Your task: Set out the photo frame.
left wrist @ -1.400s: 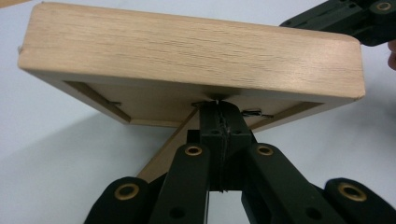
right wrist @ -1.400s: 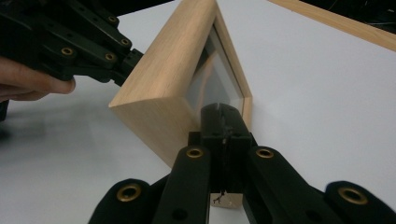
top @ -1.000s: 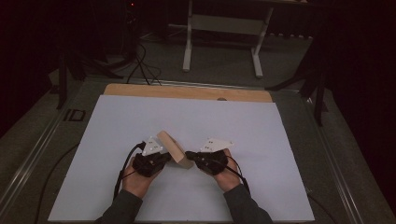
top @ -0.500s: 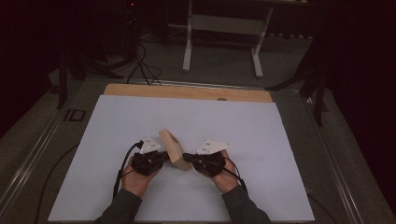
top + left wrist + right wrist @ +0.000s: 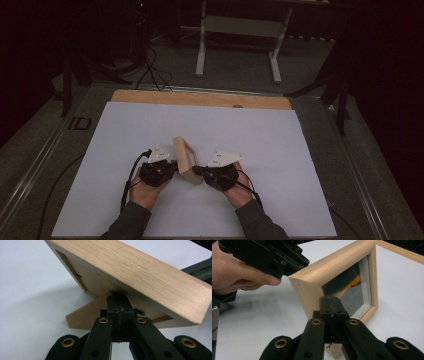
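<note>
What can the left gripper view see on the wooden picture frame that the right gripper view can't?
The left gripper view looks at the picture frame's back, with its wooden prop stand resting on the white table. The right gripper view looks at the glass front, plus the person's left hand holding the left tongs. Both see the light wooden frame tilted on the white table, with shut black tongs against it.

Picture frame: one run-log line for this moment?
picture frame: tilted on table | left gripper: shut, at its back | right gripper: shut, at its front
</note>
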Action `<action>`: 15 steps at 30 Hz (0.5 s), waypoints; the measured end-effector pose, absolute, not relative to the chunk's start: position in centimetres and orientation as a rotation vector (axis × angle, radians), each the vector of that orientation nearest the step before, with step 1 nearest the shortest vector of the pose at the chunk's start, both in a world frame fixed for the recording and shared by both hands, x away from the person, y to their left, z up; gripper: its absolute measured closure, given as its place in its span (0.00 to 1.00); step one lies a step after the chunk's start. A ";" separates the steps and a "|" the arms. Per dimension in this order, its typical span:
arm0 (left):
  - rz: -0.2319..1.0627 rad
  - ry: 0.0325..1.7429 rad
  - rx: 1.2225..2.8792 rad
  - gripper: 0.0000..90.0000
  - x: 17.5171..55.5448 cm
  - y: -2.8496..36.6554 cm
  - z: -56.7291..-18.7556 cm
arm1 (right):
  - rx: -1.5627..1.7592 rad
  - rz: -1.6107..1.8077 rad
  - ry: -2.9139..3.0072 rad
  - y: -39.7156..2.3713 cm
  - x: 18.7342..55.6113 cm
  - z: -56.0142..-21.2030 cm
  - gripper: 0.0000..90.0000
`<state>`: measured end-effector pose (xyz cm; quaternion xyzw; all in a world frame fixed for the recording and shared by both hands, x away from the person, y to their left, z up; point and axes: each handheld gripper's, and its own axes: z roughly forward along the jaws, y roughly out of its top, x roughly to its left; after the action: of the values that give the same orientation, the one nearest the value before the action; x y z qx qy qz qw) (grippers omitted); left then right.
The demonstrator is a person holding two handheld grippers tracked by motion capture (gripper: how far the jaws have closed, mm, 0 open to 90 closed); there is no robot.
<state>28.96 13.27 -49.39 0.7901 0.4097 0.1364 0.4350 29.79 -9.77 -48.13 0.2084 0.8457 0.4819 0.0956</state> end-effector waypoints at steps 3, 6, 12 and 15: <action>0.339 1.020 1.965 1.00 29.0 13.3 -49.4 | 0.612 1.430 2.506 -9.6 29.8 -48.1 1.00; 0.336 1.021 1.961 1.00 29.1 13.4 -49.5 | 0.614 1.430 2.508 -9.5 29.7 -48.1 1.00; 0.337 1.024 1.957 1.00 29.2 13.5 -49.5 | 0.606 1.430 2.510 -9.3 29.6 -48.2 1.00; 0.334 1.025 1.958 1.00 29.3 13.6 -49.5 | 0.601 1.432 2.510 -9.1 29.5 -48.2 1.00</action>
<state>29.26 13.61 -49.53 0.7875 0.4122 0.1345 0.4380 29.50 -9.07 -48.17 0.2028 0.8465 0.4831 0.0947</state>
